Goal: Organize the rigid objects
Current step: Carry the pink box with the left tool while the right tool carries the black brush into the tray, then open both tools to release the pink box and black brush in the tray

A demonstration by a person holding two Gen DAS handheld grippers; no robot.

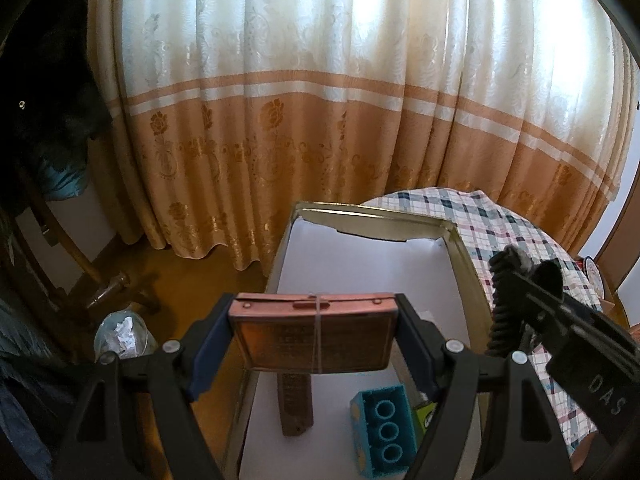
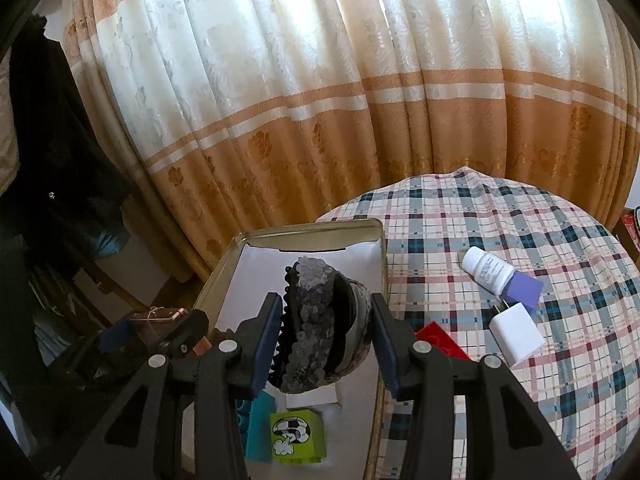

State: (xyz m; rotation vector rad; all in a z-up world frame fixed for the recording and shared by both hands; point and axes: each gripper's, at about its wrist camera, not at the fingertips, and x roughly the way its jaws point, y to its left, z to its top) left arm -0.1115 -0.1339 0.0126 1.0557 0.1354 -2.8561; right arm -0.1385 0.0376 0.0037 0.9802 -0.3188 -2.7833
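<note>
A: Both grippers are hanging over the tin (image 1: 466, 258), each one loaded. The left gripper (image 1: 314, 334) is clamping a copper case (image 1: 312, 336) by its two short ends, a thin band round its middle. The right gripper (image 2: 326, 338) is pinching a grey sequined hair clip (image 2: 316, 320), black teeth toward its left pad.

B: So the step in hand is setting both down inside?

A: That is how I am reading it. The tin is sitting at the edge of the checked cloth (image 2: 500, 240), its floor lined in white. At the near end a blue block (image 1: 382, 428), a green block (image 2: 298, 434) and a dark strip (image 1: 294, 404) are already lying there. The far half is looking bare.

B: Then I would be aiming for that far half.

A: Yes, and lowering one at a time, since the two tools are crowding each other over the near part. The case is tilting toward the camera, so levelling it before letting go should be keeping it from tipping onto the strip beneath.

B: And the clip?

A: It is lumpy and may roll, so it is needing a low release, clear of the tin wall. The bottle (image 2: 486, 270) and charger (image 2: 516, 332) are waiting on the cloth.
</note>
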